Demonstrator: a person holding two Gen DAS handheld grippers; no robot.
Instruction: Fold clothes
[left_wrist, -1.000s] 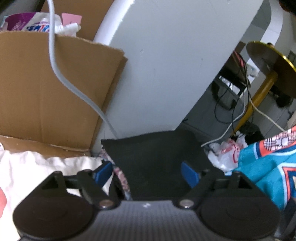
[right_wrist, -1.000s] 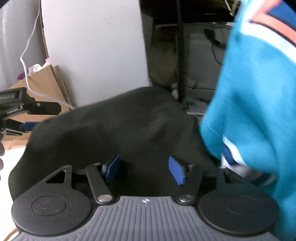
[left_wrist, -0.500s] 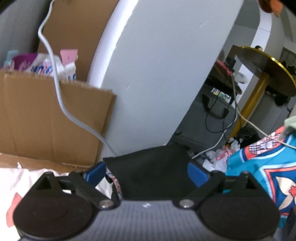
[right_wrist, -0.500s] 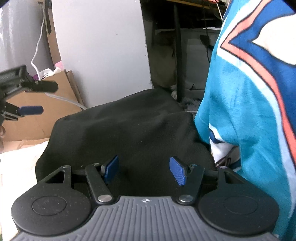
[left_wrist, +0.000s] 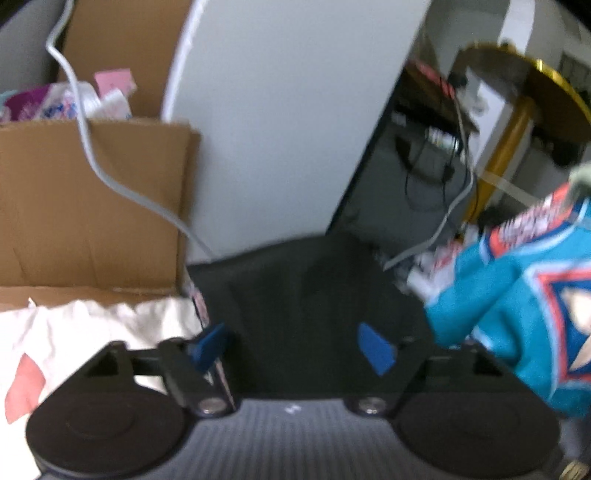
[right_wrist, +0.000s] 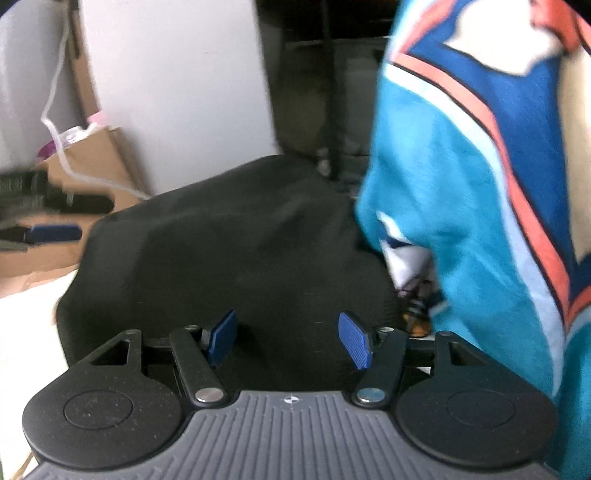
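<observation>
So the black garment (right_wrist: 229, 266) is draped in front of both grippers, next to a teal jersey (right_wrist: 461, 221). Looks like an edge is being lined up for a fold. The left gripper (left_wrist: 291, 345) is closing its jaws around black cloth, not pinched yet; the right gripper (right_wrist: 288, 338) is held wide, nothing gripped. A firm pinch would be needed next. The cardboard box (left_wrist: 88, 206) is stuffed with packets.

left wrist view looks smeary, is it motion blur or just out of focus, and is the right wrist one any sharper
Left wrist view: motion blur, streaking the brown cardboard box, grey cable and teal patterned jersey; fisheye bends the white panel. Right wrist view: sharper on the black folded garment, though its edges smear too.
</observation>
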